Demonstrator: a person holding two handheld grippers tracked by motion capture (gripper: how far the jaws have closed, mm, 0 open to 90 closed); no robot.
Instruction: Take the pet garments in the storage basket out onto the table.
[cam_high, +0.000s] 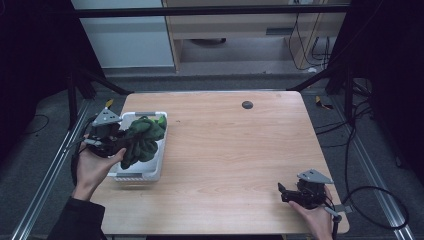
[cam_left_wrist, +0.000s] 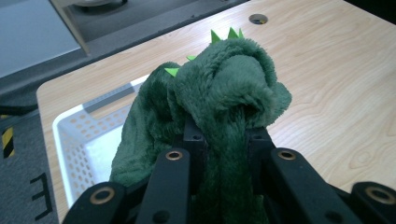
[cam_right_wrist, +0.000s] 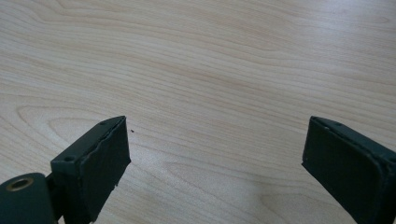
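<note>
A dark green plush toy (cam_high: 142, 140) with bright green spikes hangs over a white perforated basket (cam_high: 150, 172) at the table's left edge. My left gripper (cam_high: 120, 142) is shut on the green plush toy (cam_left_wrist: 224, 102), whose fabric is pinched between the black jaws, above the white basket (cam_left_wrist: 79, 135). My right gripper (cam_high: 285, 192) rests low near the table's front right corner, open, with bare wood between its jaws (cam_right_wrist: 215, 154).
The wooden table (cam_high: 235, 150) has a round dark cable grommet (cam_high: 247, 104) near its far edge. Black frame legs and cables lie around the table on the grey floor. A cabinet stands behind.
</note>
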